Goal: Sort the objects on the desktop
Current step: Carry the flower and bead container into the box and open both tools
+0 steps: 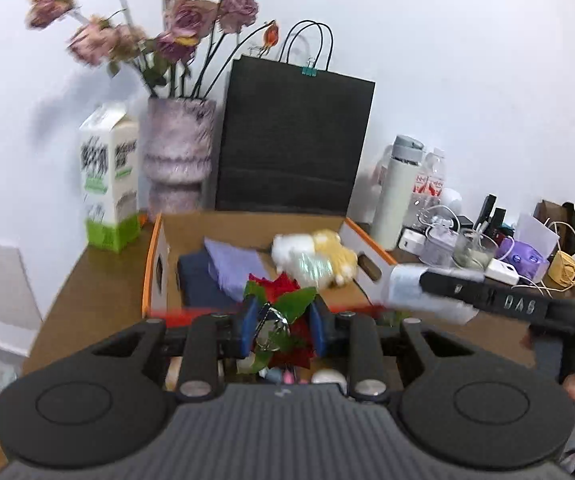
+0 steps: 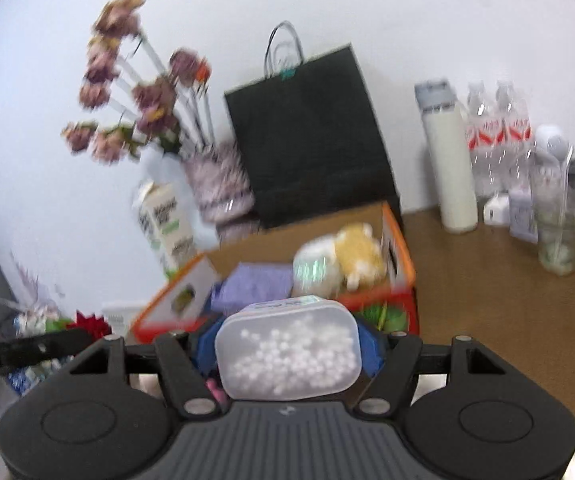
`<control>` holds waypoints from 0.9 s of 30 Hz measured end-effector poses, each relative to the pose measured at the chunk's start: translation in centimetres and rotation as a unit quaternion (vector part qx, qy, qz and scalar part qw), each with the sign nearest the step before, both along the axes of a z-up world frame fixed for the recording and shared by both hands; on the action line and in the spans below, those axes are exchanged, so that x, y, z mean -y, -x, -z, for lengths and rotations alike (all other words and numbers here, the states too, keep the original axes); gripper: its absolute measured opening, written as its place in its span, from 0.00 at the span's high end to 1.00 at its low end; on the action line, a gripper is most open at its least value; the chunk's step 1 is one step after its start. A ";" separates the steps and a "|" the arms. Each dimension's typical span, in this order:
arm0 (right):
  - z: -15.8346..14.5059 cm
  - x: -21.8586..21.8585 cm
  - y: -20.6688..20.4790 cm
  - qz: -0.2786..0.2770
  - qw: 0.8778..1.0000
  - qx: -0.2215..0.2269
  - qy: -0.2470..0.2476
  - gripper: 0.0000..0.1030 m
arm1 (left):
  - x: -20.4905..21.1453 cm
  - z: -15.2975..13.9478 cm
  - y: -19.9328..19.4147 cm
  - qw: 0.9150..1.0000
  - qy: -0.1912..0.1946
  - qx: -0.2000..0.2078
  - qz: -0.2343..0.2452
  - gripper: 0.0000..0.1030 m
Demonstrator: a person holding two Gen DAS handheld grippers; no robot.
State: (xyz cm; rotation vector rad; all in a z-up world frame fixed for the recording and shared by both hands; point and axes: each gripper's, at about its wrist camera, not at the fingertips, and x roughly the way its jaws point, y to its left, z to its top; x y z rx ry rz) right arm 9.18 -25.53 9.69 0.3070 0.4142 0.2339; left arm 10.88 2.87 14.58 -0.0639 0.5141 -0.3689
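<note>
My left gripper [image 1: 281, 326] is shut on a red artificial flower [image 1: 283, 294] with green leaves and a clear faceted piece, lifted in front of the orange-edged cardboard box [image 1: 155, 264]. My right gripper [image 2: 287, 350] is shut on a translucent plastic tub [image 2: 287, 354] full of small white beads, also raised near the cardboard box [image 2: 397, 258]. Inside the box lie a purple cloth [image 1: 233, 270], a dark blue item [image 1: 197, 280] and a white and yellow plush toy [image 1: 315, 256]. The right gripper's finger with the tub shows at the right of the left wrist view.
Behind the box stand a black paper bag [image 1: 293, 140], a vase of dried pink flowers [image 1: 177, 156] and a milk carton [image 1: 109, 180]. To the right are a white flask [image 2: 449, 156], water bottles [image 2: 499, 136], a glass [image 2: 561, 232], chargers and cables on the brown desk [image 2: 507, 320].
</note>
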 end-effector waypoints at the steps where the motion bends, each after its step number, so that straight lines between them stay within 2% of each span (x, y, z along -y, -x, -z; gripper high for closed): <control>1: -1.2 0.0 -1.3 0.006 1.000 -0.001 0.010 0.36 | 0.1 -0.6 -1.6 1.000 -0.002 -0.006 -0.003 0.72; 3: -2.3 -0.2 -4.3 0.017 0.999 -0.020 0.034 0.36 | 0.5 -1.3 -5.1 1.000 -0.004 -0.030 -0.008 0.72; 5: -2.7 -0.7 -8.1 0.022 0.995 -0.067 0.065 0.36 | 1.1 -1.1 -8.7 0.998 -0.019 -0.056 -0.017 0.72; 7: -2.1 -1.7 -11.5 0.027 0.988 -0.112 0.106 0.36 | 1.7 0.1 -11.9 0.995 -0.050 -0.086 -0.028 0.72; 9: -1.0 -2.9 -14.0 0.036 0.978 -0.138 0.153 0.36 | 2.0 1.8 -14.6 0.988 -0.075 -0.125 -0.054 0.72; 11: 0.4 -3.8 -15.6 0.044 0.972 -0.149 0.179 0.36 | 1.7 3.6 -16.2 0.981 -0.086 -0.158 -0.068 0.72; 13: 1.6 -4.0 -16.7 0.044 0.972 -0.148 0.174 0.36 | 1.1 5.0 -16.7 0.978 -0.092 -0.173 -0.076 0.72; 16: 3.4 -4.2 -17.7 0.034 0.974 -0.157 0.162 0.36 | 0.1 6.2 -16.6 0.976 -0.101 -0.174 -0.082 0.71; 19: 4.6 -4.6 -18.2 0.028 0.969 -0.174 0.173 0.37 | -0.5 6.0 -15.9 0.978 -0.106 -0.158 -0.080 0.69; 21: 4.9 -5.1 -18.1 0.024 0.964 -0.179 0.194 0.36 | -0.9 5.2 -15.4 0.981 -0.099 -0.151 -0.075 0.59; 23: 4.5 -5.2 -17.6 0.018 0.962 -0.188 0.197 0.36 | -0.9 4.1 -15.0 0.983 -0.099 -0.136 -0.075 0.58; 26: 2.2 -4.7 -16.0 0.018 0.967 -0.166 0.193 0.34 | -1.2 2.3 -13.9 0.984 -0.104 -0.121 -0.083 0.56; 27: 1.2 -4.4 -15.3 0.021 0.969 -0.156 0.193 0.31 | -1.5 1.7 -13.2 0.984 -0.102 -0.116 -0.087 0.55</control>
